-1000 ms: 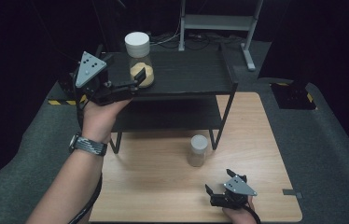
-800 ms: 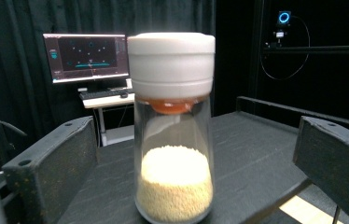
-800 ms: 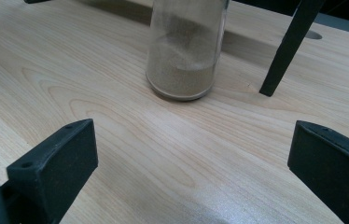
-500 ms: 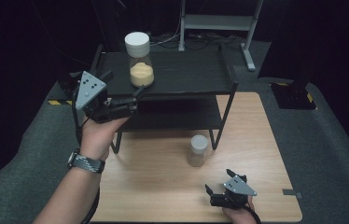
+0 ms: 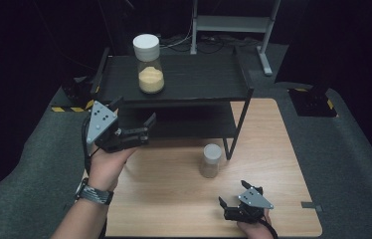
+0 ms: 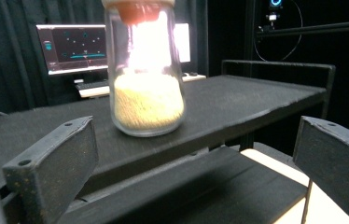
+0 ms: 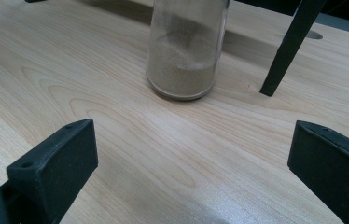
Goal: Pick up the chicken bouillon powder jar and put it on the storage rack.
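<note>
1. The left gripper (image 5: 141,130) hangs in the air just in front of the black shelf (image 5: 199,82), its jaws spread wide with nothing between them.
2. In the left gripper view its jaws frame the jar of yellow grains (image 6: 145,74), which stands upright on the top board of the shelf, near the front left corner, clear of the jaws.
3. The right gripper (image 5: 231,209) sits low at the near edge of the wooden table (image 5: 273,149), also wide open and empty.
4. Ahead of it the second jar (image 7: 186,49), holding a fine brown powder, stands upright on the table beside a shelf leg (image 7: 291,46).
5. Both jars look like clear glass: stiff, smooth, likely slippery and breakable, with some weight low down from the fill.
6. The best hold is probably across the straight body below the white lid (image 5: 145,41), squeezed gently and kept upright.
</note>
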